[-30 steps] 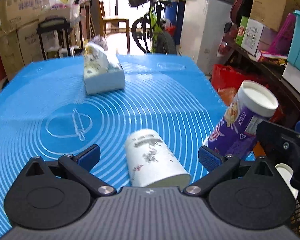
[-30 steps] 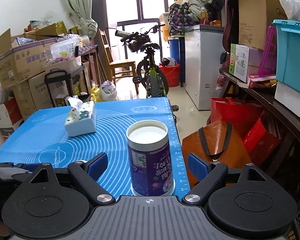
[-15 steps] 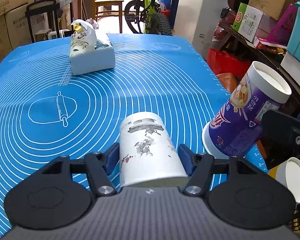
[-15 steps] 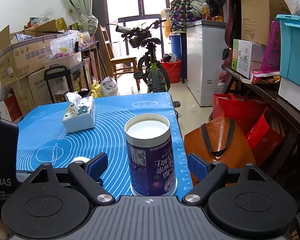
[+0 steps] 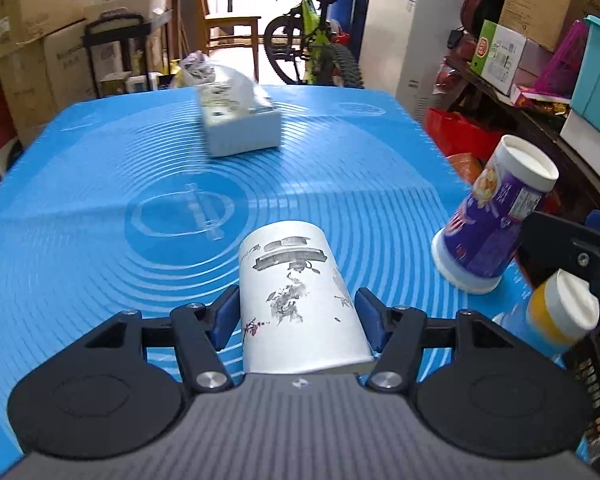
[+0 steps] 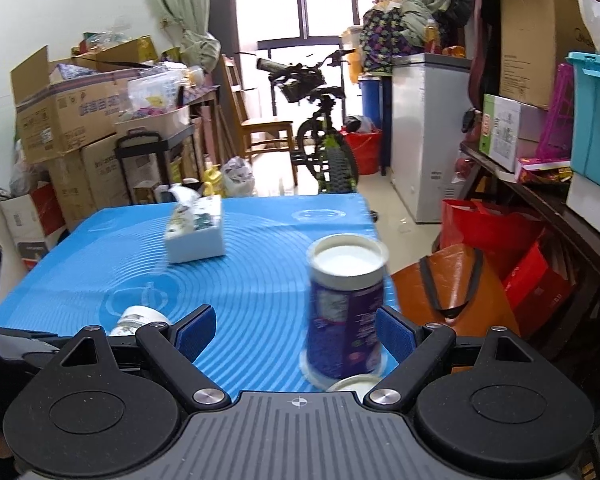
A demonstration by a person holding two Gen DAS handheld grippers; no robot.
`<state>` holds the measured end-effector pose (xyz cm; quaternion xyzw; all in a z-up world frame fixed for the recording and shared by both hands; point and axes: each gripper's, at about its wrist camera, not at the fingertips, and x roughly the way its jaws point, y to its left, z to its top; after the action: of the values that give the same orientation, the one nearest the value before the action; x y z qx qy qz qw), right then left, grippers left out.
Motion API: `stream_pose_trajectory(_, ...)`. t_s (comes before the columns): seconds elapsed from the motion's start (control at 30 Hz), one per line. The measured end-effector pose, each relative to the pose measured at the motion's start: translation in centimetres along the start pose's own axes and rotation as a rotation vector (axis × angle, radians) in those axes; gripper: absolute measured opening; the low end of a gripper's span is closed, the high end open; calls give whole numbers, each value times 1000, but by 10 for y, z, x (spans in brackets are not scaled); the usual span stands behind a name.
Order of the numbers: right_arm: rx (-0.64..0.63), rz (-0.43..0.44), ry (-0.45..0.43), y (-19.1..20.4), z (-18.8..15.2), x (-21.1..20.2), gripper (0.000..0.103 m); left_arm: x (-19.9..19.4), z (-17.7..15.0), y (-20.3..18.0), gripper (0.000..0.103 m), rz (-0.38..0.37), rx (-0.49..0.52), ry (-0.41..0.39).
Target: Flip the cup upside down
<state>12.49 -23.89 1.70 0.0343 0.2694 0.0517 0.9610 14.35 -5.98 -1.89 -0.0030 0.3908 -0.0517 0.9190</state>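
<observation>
A white paper cup (image 5: 296,300) with black ink marks lies along my left gripper (image 5: 296,316), its closed base pointing away over the blue mat (image 5: 100,216). The left gripper is shut on the cup, both blue pads pressing its sides. The cup's base also shows in the right wrist view (image 6: 134,318). My right gripper (image 6: 296,334) is open, and a purple paper cup (image 6: 346,308) stands upside down between its fingers near the right one. That purple cup also shows in the left wrist view (image 5: 496,220).
A white tissue box (image 5: 236,120) sits at the far middle of the mat; it also shows in the right wrist view (image 6: 196,230). A yellow bottle with a white cap (image 5: 560,312) is at the mat's right edge. Red and orange bags (image 6: 460,280) lie beyond it.
My left gripper has closed on the white cup and lifted it a little. My right gripper has shifted left, so the purple cup now sits near its right finger.
</observation>
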Motion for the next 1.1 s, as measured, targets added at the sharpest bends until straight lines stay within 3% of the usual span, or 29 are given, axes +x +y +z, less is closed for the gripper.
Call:
stream_pose_trajectory(0.27,7,73,50,50,-20,-10,88,-34,-26,40,63,62,6,13)
stream_pose_trajectory(0.6,-24,105,158,98,-55,-5,86,-29,-53,75,64,87,12,88)
stream_pose_trajectory(0.8,-26,92,191,105,-61,1,86,-26,-55,76,67,74,14,96)
stream_pose_trajectory(0.93,-17,87,199,101,-65,2,86,-27,-56,74,80,46,19,83)
stream_pose_trajectory(1.1,-13,75,195,95,-63,2,86,-27,-55,71,83,44,28,72)
